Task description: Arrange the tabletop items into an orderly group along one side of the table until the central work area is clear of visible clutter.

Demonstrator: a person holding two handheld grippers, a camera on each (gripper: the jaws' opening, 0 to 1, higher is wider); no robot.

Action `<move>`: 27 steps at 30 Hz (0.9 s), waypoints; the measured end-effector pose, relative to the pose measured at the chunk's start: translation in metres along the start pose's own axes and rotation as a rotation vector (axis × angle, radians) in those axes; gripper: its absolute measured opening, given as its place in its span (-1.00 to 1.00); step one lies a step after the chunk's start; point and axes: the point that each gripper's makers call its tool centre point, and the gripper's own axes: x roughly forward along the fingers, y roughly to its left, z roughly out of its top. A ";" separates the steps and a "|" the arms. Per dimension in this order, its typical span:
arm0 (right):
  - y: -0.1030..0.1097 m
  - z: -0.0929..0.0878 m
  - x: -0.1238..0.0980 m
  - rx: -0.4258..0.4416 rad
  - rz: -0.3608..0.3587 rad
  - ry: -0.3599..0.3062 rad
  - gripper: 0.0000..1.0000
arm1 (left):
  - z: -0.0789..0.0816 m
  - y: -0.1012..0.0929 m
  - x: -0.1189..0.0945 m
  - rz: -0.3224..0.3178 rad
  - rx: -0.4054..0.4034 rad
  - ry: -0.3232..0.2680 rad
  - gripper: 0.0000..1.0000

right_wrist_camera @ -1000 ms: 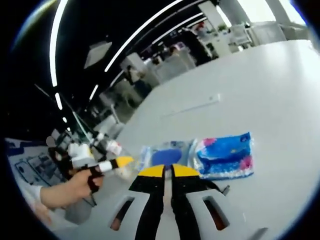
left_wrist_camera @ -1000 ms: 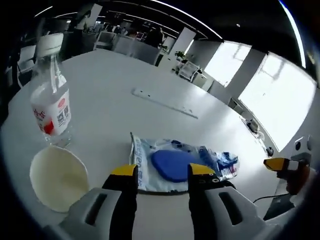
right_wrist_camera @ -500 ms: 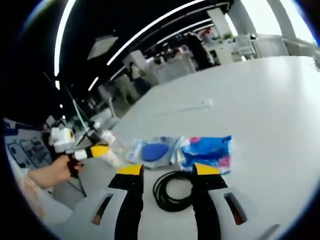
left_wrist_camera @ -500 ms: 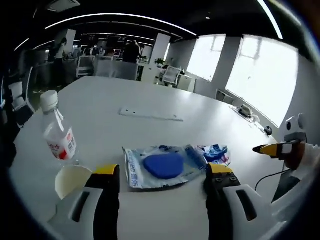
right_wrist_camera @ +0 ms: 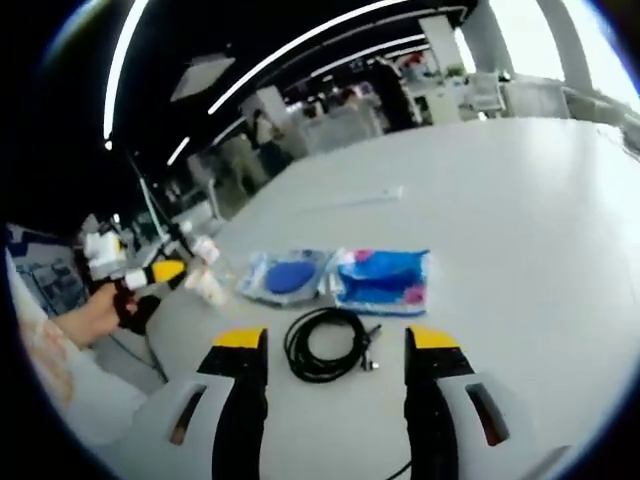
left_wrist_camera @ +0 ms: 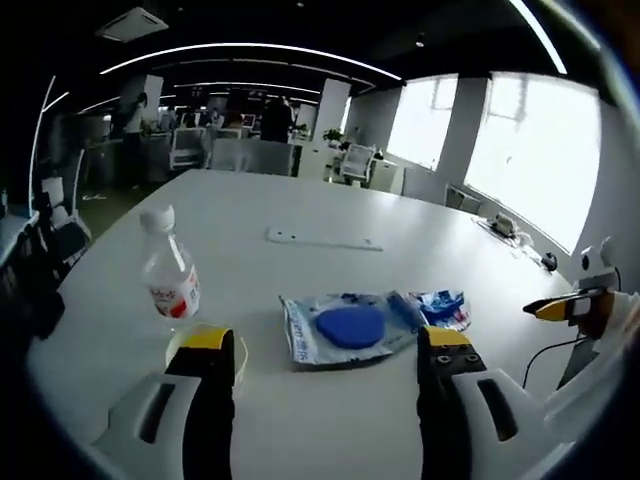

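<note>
holding both claws spread over the broad white counter [left_wrist_camera: 300,210], the left claw [left_wrist_camera: 325,345] and right claw [right_wrist_camera: 338,345] grip nothing, so i'd close slowly on the clear packet with the blue pad [left_wrist_camera: 345,328] before sliding it sideways. the right gripper view adds a coiled black cable [right_wrist_camera: 325,345] beside the blue-and-pink pack [right_wrist_camera: 382,280]; the left gripper view shows the clear plastic bottle with a white cap [left_wrist_camera: 170,280] standing upright.

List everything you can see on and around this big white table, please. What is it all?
Table: one, white, large, under everything.
Water bottle: one, clear with white cap and red-white label, upright at the left.
Small bowl: one, cream, beside the bottle.
Clear packet: one, blue oval pad inside, table middle.
Blue packet: one, blue with pink, next to the clear packet.
Cable: one, black, coiled, near the packets.
Ruler-like strip: one, pale, farther back.
Left hand-held gripper: yellow-tipped jaws, open.
Right hand-held gripper: yellow-tipped jaws, open.
</note>
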 end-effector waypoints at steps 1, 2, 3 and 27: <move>-0.002 -0.002 0.000 0.001 -0.009 0.006 0.07 | -0.002 0.000 0.000 0.001 -0.003 0.006 0.50; -0.003 -0.003 -0.001 0.000 -0.015 0.009 0.07 | -0.003 0.000 -0.001 0.004 -0.002 0.009 0.49; -0.002 -0.002 -0.001 0.003 -0.017 0.009 0.06 | -0.005 0.000 -0.001 0.009 0.004 0.016 0.49; -0.007 -0.008 0.002 0.053 -0.031 0.019 -0.14 | -0.035 0.063 0.004 0.011 0.332 0.367 -0.57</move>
